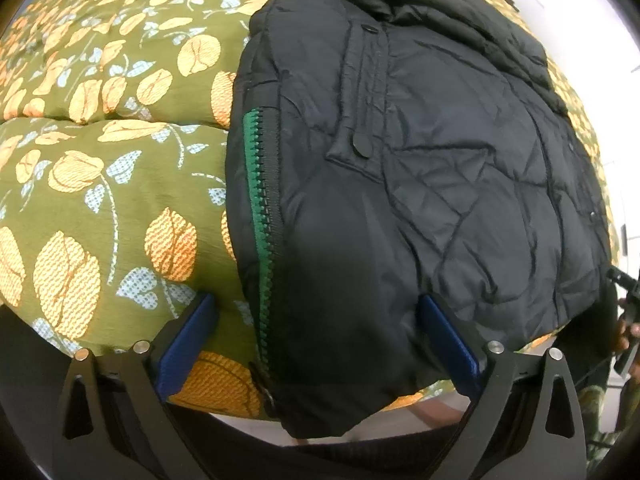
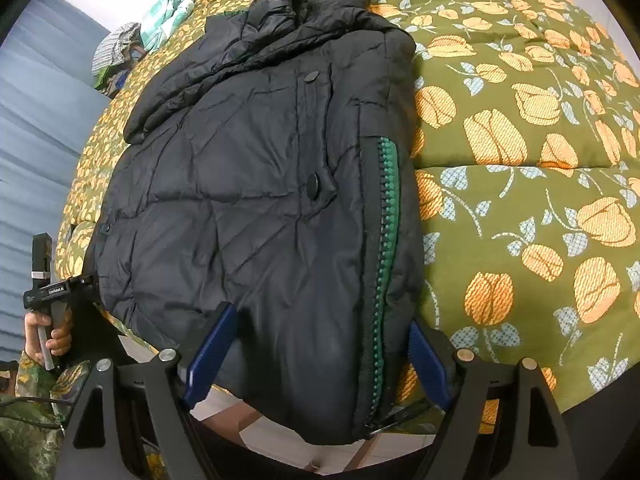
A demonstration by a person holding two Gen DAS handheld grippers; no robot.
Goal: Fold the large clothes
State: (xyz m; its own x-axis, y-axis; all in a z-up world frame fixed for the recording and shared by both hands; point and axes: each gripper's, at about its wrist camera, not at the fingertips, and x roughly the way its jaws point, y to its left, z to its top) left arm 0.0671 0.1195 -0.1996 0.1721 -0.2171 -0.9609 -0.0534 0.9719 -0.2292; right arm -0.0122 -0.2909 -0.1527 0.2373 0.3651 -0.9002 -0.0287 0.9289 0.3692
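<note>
While both grippers point steeply down at the near edge of a bed, their blue fingers stand wide apart and clamp nothing. Between the spread fingers of the left gripper [image 1: 318, 344] lies the bottom hem of a black padded jacket [image 1: 420, 184], which hangs a little over the bed's edge; one fingertip sits over the jacket and the other over the quilt [image 1: 100, 184] beside it. The right gripper [image 2: 320, 356] straddles the same hem, with the cloth loose between its pads rather than pinched. At the left edge of the right wrist view, a hand [image 2: 48, 336] grips the handle of a gripper just beside the jacket's side. From the hem, a green zipper [image 2: 386, 216] runs up along one side edge of the jacket. Further in, a pocket flap [image 2: 310, 136] with two dark snaps lies on the front panel. The jacket is spread flat, front up, and its collar [image 2: 304, 4] is bunched at the far end. Beneath it lies the olive quilt with orange flowers, covering the bed. Beyond, at the far corner, sits a small heap of clothes [image 2: 132, 48].
</note>
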